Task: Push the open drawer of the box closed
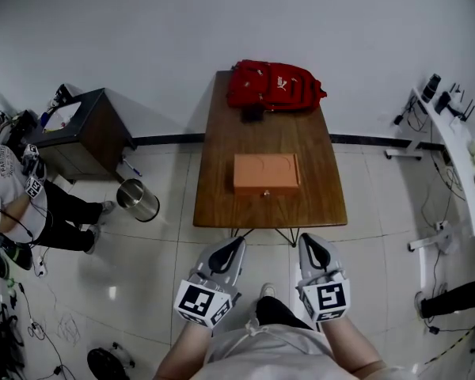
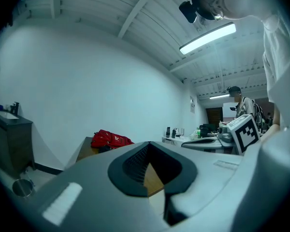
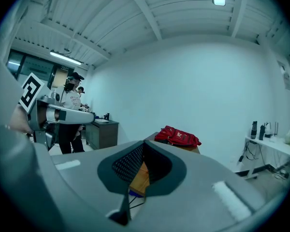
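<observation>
An orange box (image 1: pixel 265 172) lies on the wooden table (image 1: pixel 222 200) with its front toward me; a small knob (image 1: pixel 264 192) marks the drawer face, and I cannot tell how far the drawer stands out. Both grippers hang short of the table's near edge, apart from the box. The left gripper (image 1: pixel 230 252) and the right gripper (image 1: pixel 312 248) each have their jaws together with nothing between them. In the left gripper view the left gripper (image 2: pixel 147 144) points toward the table (image 2: pixel 87 149). The right gripper (image 3: pixel 144 143) also shows only table wood through its gap.
A red backpack (image 1: pixel 273 85) lies at the table's far end against the wall. A dark cabinet (image 1: pixel 83 129), a metal bin (image 1: pixel 138 200) and a seated person (image 1: pixel 24 192) are at the left. A white desk (image 1: pixel 459 157) with cables stands at the right.
</observation>
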A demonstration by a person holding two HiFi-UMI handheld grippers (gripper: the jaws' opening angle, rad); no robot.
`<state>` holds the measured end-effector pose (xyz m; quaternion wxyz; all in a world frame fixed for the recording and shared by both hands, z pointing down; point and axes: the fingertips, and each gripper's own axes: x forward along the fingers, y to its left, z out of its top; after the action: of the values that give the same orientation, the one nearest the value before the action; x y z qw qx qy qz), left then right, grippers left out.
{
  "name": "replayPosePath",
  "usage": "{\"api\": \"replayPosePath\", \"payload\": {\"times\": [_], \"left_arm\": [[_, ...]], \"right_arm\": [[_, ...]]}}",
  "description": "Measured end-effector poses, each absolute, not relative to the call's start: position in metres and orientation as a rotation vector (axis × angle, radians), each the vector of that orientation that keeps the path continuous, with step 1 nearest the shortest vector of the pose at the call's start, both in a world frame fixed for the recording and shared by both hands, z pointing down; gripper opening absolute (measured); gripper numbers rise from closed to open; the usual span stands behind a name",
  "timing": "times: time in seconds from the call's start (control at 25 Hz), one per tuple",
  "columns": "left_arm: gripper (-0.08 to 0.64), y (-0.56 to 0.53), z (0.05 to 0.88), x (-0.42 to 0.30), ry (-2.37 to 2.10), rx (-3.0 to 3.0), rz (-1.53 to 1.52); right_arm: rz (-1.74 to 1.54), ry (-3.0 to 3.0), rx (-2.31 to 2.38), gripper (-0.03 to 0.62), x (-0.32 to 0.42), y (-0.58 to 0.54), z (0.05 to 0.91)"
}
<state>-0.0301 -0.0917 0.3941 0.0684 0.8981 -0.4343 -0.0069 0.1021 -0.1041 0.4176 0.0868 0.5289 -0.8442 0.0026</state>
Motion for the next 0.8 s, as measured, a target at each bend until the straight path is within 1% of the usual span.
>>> {"api": "replayPosePath", "payload": {"times": [0.2,0.36,0.64,0.8], "left_arm": [[0.006,-0.021,0.383,-0.062,-1.306,2.726,-0.040],[0.006,0.028,0.375,-0.080,-1.298,2.748,-0.048],[0.006,0.095,0.388,-0.092,-1.271,2.718,-0.029],[0.006,0.117,0.390,-0.090,-1.256,2.718,-0.027]], "right_arm": [[0.066,-2.473,1.604,0.008,0.072,-0.026,0.424],[0.016,-2.451,1.597,0.008,0.053,0.030,0.419],[0.043,-2.443,1.597,0.008,0.037,0.100,0.421],[0.038,-2.457,1.591,0.008,0.035,0.121,0.419]]}}
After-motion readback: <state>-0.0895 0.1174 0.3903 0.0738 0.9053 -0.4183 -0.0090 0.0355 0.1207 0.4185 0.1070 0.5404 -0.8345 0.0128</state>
